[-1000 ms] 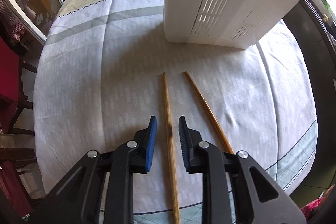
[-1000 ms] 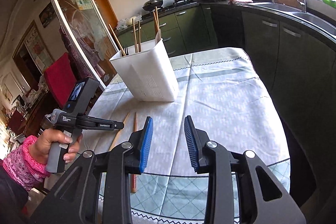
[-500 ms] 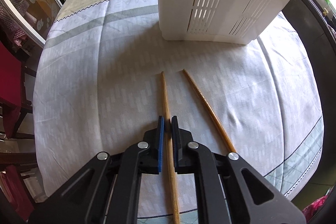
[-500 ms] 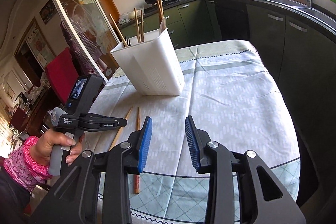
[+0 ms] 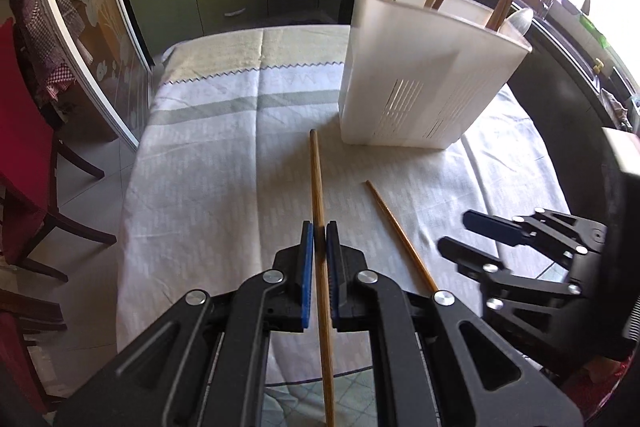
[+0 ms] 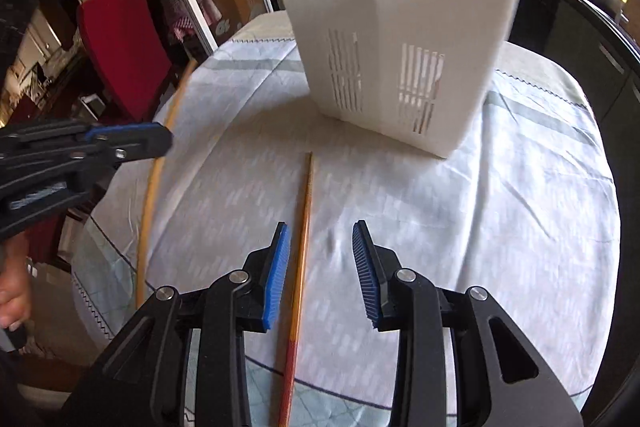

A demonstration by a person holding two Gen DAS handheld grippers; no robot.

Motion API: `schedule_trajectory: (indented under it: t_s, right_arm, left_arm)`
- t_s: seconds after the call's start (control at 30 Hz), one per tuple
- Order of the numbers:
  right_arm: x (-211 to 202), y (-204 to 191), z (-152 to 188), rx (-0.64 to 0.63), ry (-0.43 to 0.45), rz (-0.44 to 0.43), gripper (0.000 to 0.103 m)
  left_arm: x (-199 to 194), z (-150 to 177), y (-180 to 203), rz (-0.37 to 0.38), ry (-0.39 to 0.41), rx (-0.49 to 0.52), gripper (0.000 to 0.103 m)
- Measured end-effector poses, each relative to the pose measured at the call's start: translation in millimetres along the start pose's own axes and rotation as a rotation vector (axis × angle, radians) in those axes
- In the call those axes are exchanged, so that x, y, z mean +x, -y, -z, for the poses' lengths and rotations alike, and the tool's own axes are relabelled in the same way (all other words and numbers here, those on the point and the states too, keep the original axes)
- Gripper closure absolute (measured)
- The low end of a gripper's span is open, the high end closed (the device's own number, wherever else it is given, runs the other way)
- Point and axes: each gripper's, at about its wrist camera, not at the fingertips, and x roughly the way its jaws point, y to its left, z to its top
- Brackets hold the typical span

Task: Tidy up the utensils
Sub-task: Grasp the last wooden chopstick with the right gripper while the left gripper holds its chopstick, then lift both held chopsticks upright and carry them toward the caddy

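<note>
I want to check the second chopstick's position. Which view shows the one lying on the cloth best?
The right wrist view: the loose chopstick runs nearly full length between the open right gripper. The left wrist view shows it partly hidden.

You are looking at a table point(image 5: 192, 195) covered by a pale cloth point(image 5: 208, 163) with a faint white block pattern, a grey-green band across it, a zigzag stitched line near the far end and a checked green border at the near edge. A white slotted utensil holder point(image 5: 420, 83) stands upright on the cloth toward the far side. One wooden chopstick point(image 6: 302, 227) lies flat on the cloth in front of the holder, near it but apart, its tip pointing toward the holder's base.
</note>
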Motion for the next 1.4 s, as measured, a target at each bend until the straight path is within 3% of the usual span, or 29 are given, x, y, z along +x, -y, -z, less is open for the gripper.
schedule_trajectory:
  t_s: [0.2,0.5,0.7,0.8,1.0,1.4]
  right_arm:
    - [45,-13,-17,-0.031,-0.085,0.047,0.070]
    - [60,-21,-28,-0.059,-0.108,0.110,0.072]
    - [58,-25,-28,-0.067,-0.111,0.094,0.095]
    - [58,-24,-29,-0.050,-0.103,0.089,0.096]
    - [36,-18,-30,-0.015,-0.029,0.056,0.096]
    - [-68,-3,-15,0.011,0.198,0.016,0.096]
  left_arm:
    - [-35,6,-8,0.021,0.078,-0.003,0.097]
    - [-56,17,-16,0.035,0.112,-0.003,0.097]
    - [-54,19,-17,0.038,0.110,-0.003,0.097]
    - [-54,21,-15,0.037,0.109,0.004,0.097]
    - [-58,20,-16,0.039,0.117,0.004,0.097]
    - [-74,23,-19,0.041,0.151,-0.002,0.097]
